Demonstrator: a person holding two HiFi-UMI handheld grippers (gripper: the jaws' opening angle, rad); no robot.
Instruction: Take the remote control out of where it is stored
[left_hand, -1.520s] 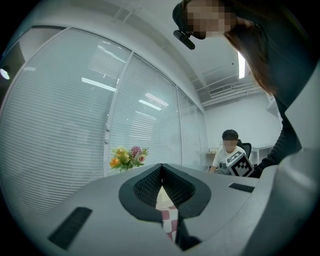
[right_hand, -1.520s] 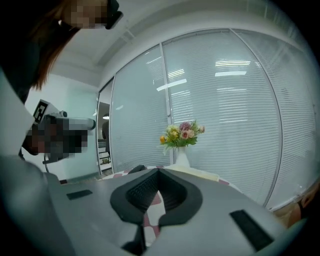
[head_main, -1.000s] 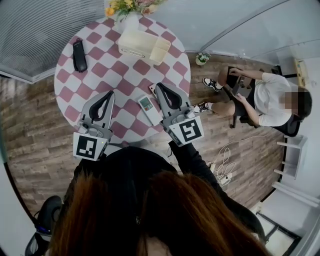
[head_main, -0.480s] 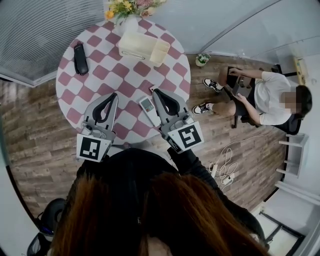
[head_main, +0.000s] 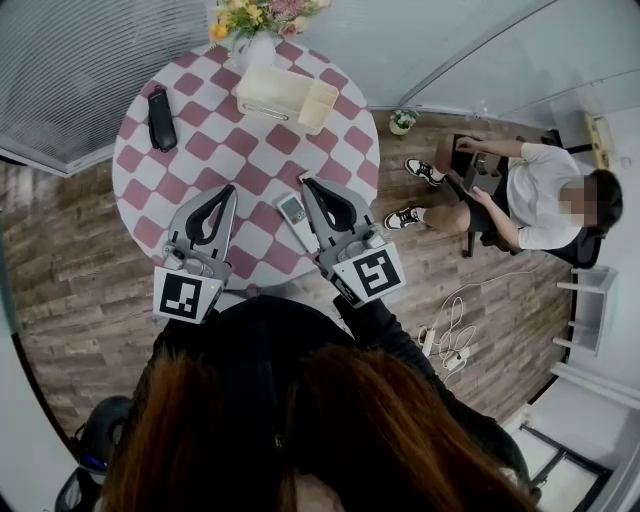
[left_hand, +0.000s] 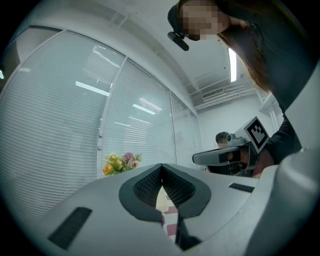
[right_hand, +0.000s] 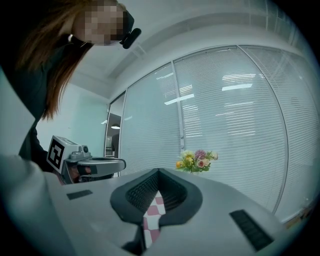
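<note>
The white remote control (head_main: 293, 218) is seen lying flat on the checked table (head_main: 200, 150), on the person's side of the cream box (head_main: 285, 97), its long axis aimed roughly at that box; the right gripper (head_main: 310, 184) is set just beside it, the left gripper (head_main: 229, 190) farther off; both pairs of jaws are pressed together on nothing; the remote is judged slim, smooth hard plastic

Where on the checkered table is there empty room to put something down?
The middle of the table is bare, between the black gadget, the cream box and the white remote. It is crowded at the near edge: that remote lies between the left tool and the right tool.
</note>
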